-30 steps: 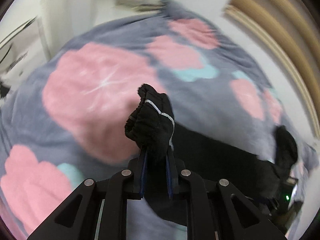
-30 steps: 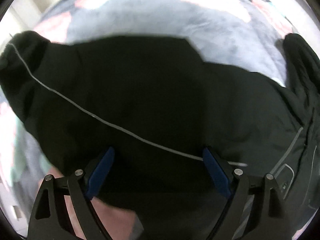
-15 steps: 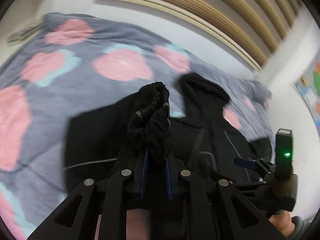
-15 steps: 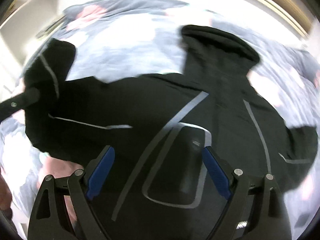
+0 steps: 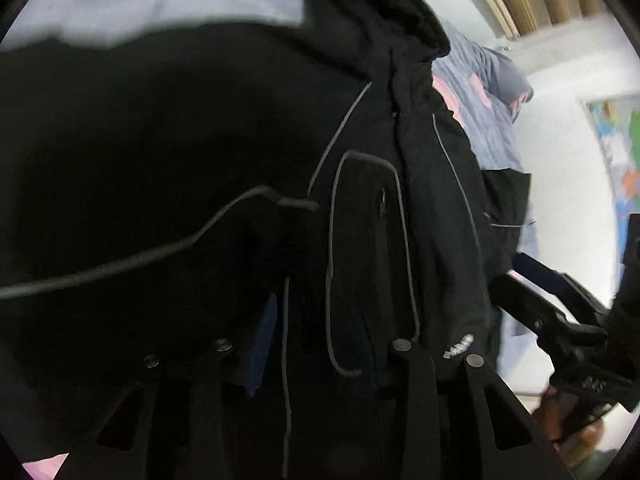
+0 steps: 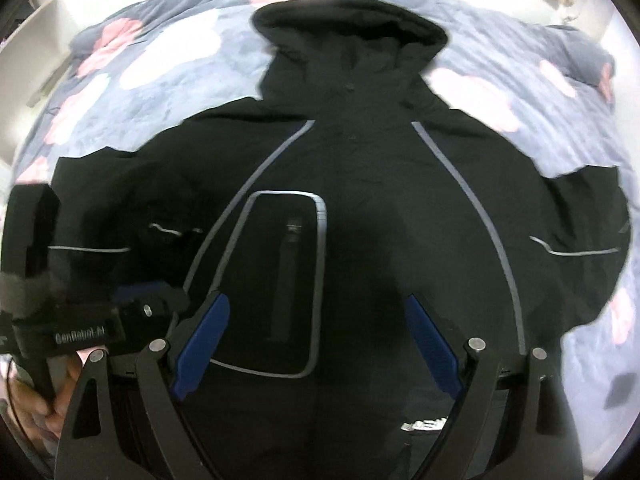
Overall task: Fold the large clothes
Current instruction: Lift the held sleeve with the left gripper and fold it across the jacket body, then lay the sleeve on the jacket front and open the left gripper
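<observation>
The left gripper (image 5: 312, 344), jaws narrowly parted, is laying a sleeve across the black hooded jacket (image 6: 360, 200); the right gripper (image 6: 316, 348), jaws wide, should flatten it.

Jacket (image 5: 400, 220) hem cut off below, left sleeve blurred

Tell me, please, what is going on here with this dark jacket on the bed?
A person with a handheld gripper in each hand is folding a black hooded jacket spread front-up on a flowered blanket. The left gripper sits low over the jacket's folded-in sleeve; whether it grips fabric is unclear. The right gripper hovers open above the chest pocket, holding nothing.
</observation>
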